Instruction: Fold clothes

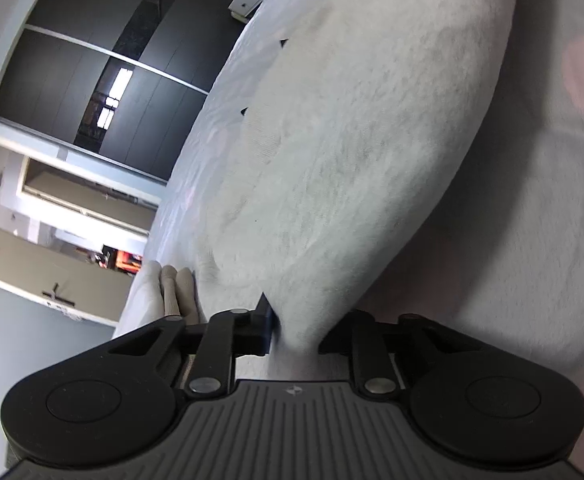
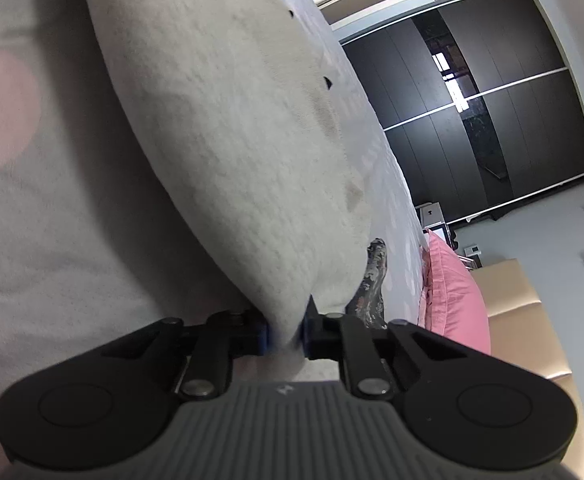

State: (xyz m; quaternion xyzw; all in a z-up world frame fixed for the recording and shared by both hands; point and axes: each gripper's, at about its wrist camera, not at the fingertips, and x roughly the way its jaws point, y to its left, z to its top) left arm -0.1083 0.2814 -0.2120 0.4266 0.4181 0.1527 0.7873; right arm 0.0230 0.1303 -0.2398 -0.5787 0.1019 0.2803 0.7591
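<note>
Left gripper: the left gripper is closed tight on a bunched edge of a pale grey fuzzy garment, the cloth pinched between its black fingers.
Right gripper: the right gripper is likewise clamped on another gathered edge of the same garment, with blue pads showing on both fingers against the cloth.
Garment: it stretches away from each gripper as a broad, taut, fleecy sheet, held up above the bed; small dark triangular marks sit along one of its edges.
Bed: a white bedcover with faint pink blotches lies beneath and beside the garment.
Folded items: in the left wrist view, a few pale folded pieces stand at the bed's edge, just beside the left gripper.
Patterned cloth: in the right wrist view, a dark mottled piece of fabric lies on the bed just beyond the right gripper.
Pink cushion: a pink cushion rests at the bed's far side, next to a tan surface.
Room: a dark panelled wardrobe with pale horizontal strips fills the wall behind.
</note>
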